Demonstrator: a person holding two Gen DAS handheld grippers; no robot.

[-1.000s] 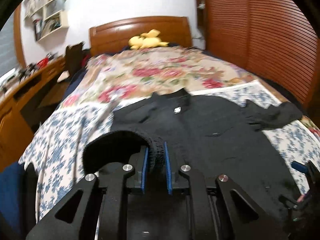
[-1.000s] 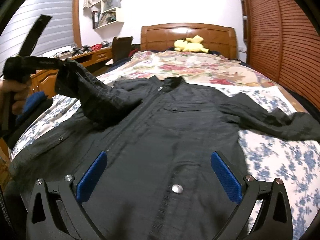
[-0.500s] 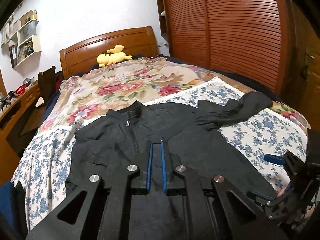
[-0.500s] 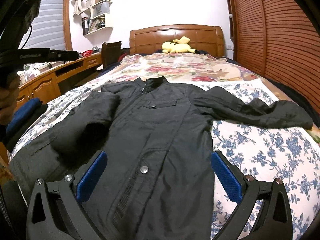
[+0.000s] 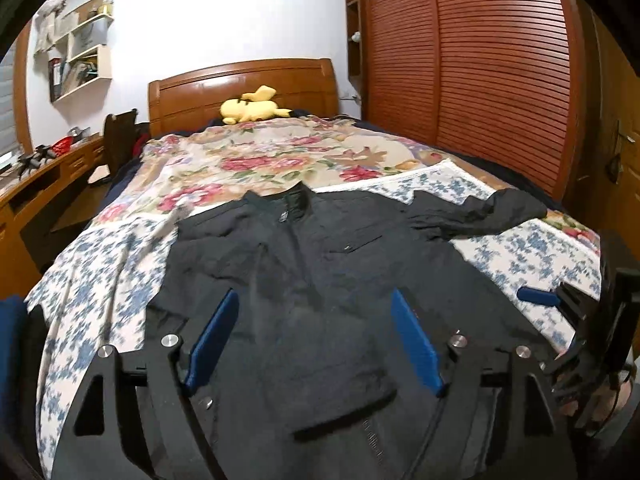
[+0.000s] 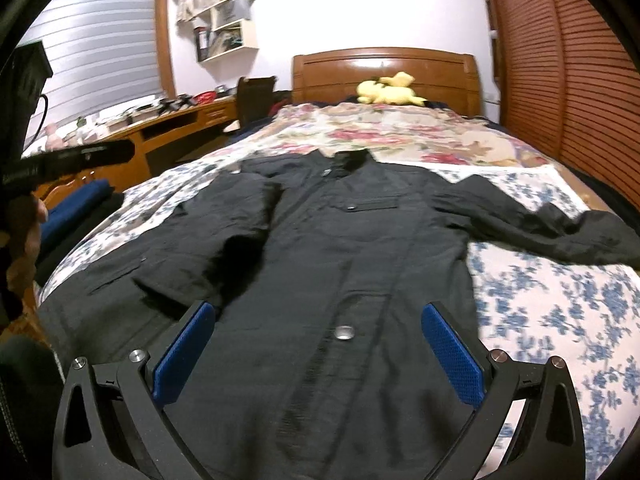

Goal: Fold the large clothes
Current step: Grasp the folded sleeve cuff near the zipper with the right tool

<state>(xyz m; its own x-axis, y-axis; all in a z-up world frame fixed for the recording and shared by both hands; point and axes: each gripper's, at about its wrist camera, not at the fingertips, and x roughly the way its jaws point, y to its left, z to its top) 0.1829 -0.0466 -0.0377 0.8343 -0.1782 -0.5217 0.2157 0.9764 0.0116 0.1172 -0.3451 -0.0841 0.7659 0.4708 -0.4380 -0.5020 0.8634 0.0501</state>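
- Our left gripper (image 5: 314, 342) hangs with jaws apart, empty, above the black jacket (image 5: 320, 280) at the bed's (image 5: 100, 264) foot edge.
- Our right gripper (image 6: 318, 354) gapes too; the outstretched sleeve (image 6: 540, 220) may slide or bunch if we pinch it loosely.

The left gripper (image 5: 314, 338) let go of the sleeve (image 6: 240, 236) and opened wide. The sleeve now lies folded across the black jacket (image 6: 340, 280).

A jacket (image 6: 340, 248) lies flat on the bed (image 6: 560, 304); a plush toy (image 6: 390, 90) rests against the headboard (image 6: 384, 64) behind it.
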